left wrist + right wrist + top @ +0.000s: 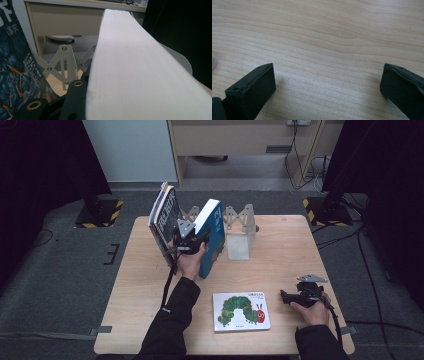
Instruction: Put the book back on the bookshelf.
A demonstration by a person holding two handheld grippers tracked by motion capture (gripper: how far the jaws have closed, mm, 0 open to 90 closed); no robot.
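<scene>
I have the left gripper (192,242) closed on the blue book (214,237), which stands tilted at the back of the worktop (280,250), between the dark books (165,215) leaning at the left end of the rack and the rack's white divider (238,240) to its right. In the left gripper view the page block (140,75) runs up past the black fingers (75,100); it looks thick and stiff, and the hard cover (180,60) shows curved beyond the pages.

Handling judgement: this book is fairly heavy for a fingertip hold and will want to pivot if taken near a corner. Hold it across the full thickness, low on the open page edge, so covers and pages are clamped together (a loose hold lets the covers splay). The glossy cover may be slippery.

The right gripper (300,296) rests on the worktop at the near right, its fingers (252,87) spread wide with nothing between them but bare wood.

A caterpillar picture book (241,311) lies flat near the front edge, thin and light; it would need lifting by an edge.

The worktop is smooth pale wood, level. Around it: grey carpet, black curtains at both sides, stand bases with hazard stripes, and a wooden desk behind.
</scene>
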